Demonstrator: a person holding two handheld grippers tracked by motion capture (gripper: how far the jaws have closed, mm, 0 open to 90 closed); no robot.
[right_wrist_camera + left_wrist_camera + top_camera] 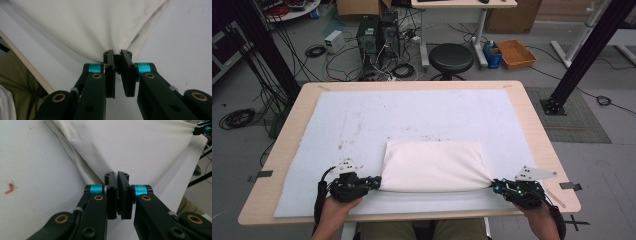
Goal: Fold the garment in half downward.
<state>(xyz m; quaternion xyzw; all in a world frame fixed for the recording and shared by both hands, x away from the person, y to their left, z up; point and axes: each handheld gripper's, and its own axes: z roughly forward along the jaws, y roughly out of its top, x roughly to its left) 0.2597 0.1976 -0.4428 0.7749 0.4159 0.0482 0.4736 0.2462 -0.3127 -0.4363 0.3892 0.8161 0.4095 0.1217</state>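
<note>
1. Where the table is nearest the person, a folded white cloth lies flat on a big white sheet that covers most of the top.
2. The cloth sits near the front edge, about in the middle from side to side.
3. The left gripper is at the cloth's front left corner. Its jaws are squeezed together on that corner.
4. In the left gripper view, the left gripper has its two black jaws almost touching, and the cloth runs right into them and bunches up there.
5. The right gripper is at the cloth's front right corner. Its jaws are pinched on that corner too.
6. In the right gripper view, the right gripper has its jaws close together, with the cloth pulled to a point between them.
7. The cloth's front edge runs straight from one gripper to the other.
8. A hand holds the left gripper, and the other hand holds the right one. Both come in from the bottom of the high view.
9. The sheet has a small orange mark on it in the left gripper view.
10. Behind the table there is a black stool on the floor.
</note>
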